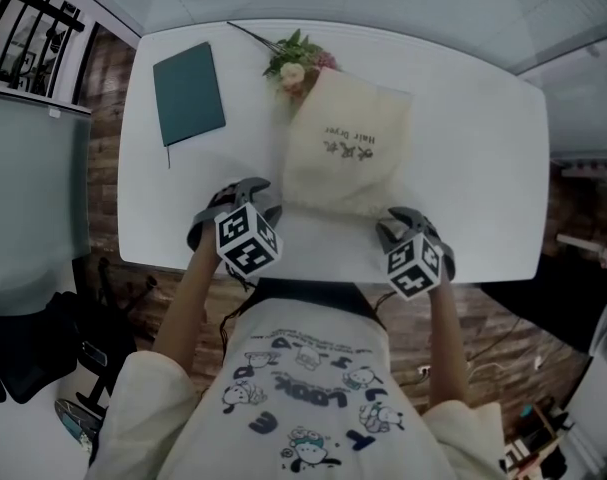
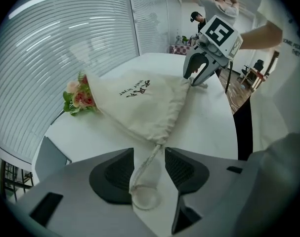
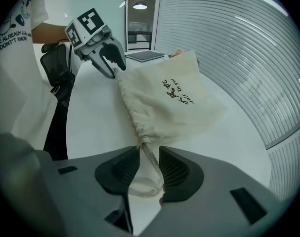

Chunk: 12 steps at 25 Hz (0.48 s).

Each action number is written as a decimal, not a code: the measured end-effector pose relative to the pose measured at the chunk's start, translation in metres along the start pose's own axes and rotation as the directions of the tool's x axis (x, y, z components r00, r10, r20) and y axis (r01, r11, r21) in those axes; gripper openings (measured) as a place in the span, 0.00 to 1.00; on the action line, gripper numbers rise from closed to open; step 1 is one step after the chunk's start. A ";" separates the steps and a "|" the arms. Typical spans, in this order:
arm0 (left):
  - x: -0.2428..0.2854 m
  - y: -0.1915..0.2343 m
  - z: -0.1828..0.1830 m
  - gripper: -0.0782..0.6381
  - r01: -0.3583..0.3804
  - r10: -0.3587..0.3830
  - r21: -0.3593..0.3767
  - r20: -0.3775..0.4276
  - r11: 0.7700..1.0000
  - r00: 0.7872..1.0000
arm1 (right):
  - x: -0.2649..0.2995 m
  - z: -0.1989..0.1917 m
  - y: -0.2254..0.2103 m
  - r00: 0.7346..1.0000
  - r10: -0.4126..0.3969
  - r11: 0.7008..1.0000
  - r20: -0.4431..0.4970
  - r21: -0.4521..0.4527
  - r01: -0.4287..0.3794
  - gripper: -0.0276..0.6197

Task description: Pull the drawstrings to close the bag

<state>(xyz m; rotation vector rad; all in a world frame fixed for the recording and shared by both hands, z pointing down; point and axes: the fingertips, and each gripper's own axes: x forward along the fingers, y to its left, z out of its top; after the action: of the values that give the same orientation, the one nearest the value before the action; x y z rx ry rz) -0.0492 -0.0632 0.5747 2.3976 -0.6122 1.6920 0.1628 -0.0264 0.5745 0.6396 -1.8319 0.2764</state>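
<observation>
A cream drawstring bag [image 1: 348,153] with dark print lies flat on the white table [image 1: 483,168], its gathered mouth toward the near edge. My left gripper [image 1: 245,192] stands at the mouth's left corner and my right gripper [image 1: 401,222] at its right corner, both pointing steeply down. In the left gripper view the left drawstring [image 2: 146,164] runs loose between wide-open jaws, touching neither pad, and ends in a loop. In the right gripper view the right drawstring [image 3: 150,158] lies between narrower jaws, with a gap still showing on each side.
A teal notebook [image 1: 189,93] lies at the table's far left. A small flower bouquet [image 1: 295,63] rests at the bag's far end. The table's near edge [image 1: 323,265] runs just under both grippers. A black chair [image 1: 28,353] stands on the floor to the left.
</observation>
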 end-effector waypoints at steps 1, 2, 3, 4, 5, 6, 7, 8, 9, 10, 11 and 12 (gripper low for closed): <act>0.002 -0.002 -0.001 0.44 0.010 -0.010 0.007 -0.013 1.000 1.000 | 0.002 -0.002 0.002 1.000 0.007 1.000 -0.022 -0.016 -0.007 0.23; 0.005 -0.003 -0.002 0.43 0.020 -0.019 0.011 -0.026 1.000 0.999 | 0.004 -0.004 0.003 0.999 0.012 1.000 -0.039 -0.026 -0.013 0.22; 0.006 -0.005 -0.003 0.42 0.025 -0.025 0.011 -0.038 1.000 0.999 | 0.006 -0.005 0.005 0.999 0.014 0.999 -0.050 -0.032 -0.016 0.19; 0.007 -0.005 -0.004 0.39 0.024 -0.024 0.006 -0.046 1.000 0.999 | 0.007 -0.006 0.006 0.998 0.013 0.999 -0.059 -0.035 -0.015 0.16; 0.007 -0.004 -0.005 0.31 0.019 -0.020 -0.002 -0.052 1.000 0.998 | 0.007 -0.007 0.007 0.998 0.009 0.999 -0.066 -0.034 -0.011 0.13; 0.007 -0.004 -0.005 0.26 0.016 -0.017 -0.011 -0.055 1.000 0.998 | 0.007 -0.008 0.007 0.997 0.004 1.000 -0.072 -0.027 -0.006 0.12; 0.008 -0.005 -0.005 0.25 0.018 -0.019 -0.019 -0.059 1.000 0.998 | 0.007 -0.009 0.008 0.997 0.003 1.000 -0.074 -0.015 -0.004 0.11; 0.009 -0.006 -0.006 0.23 0.023 -0.024 -0.025 -0.064 0.999 0.998 | 0.006 -0.009 0.009 0.997 0.006 1.000 -0.073 0.003 -0.006 0.11; 0.010 -0.007 -0.006 0.22 0.028 -0.030 -0.028 -0.070 0.999 0.997 | 0.006 -0.009 0.009 0.997 0.010 1.000 -0.071 0.024 -0.008 0.11; 0.011 -0.008 -0.007 0.21 0.031 -0.033 -0.030 -0.074 0.999 0.997 | 0.005 -0.009 0.010 0.998 0.011 0.999 -0.068 0.043 -0.008 0.10; 0.012 -0.009 -0.007 0.20 0.032 -0.034 -0.031 -0.078 0.999 0.996 | 0.005 -0.008 0.010 0.998 0.010 0.998 -0.066 0.057 -0.006 0.10; 0.013 -0.009 -0.008 0.20 0.033 -0.036 -0.035 -0.080 0.999 0.996 | 0.005 -0.008 0.010 0.998 0.006 0.998 -0.065 0.067 -0.002 0.10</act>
<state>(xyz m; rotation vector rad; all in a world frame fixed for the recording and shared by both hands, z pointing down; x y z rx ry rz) -0.0486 -0.0550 0.5904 2.2912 -0.5795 1.7405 0.1629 -0.0157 0.5831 0.6659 -1.7675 0.3584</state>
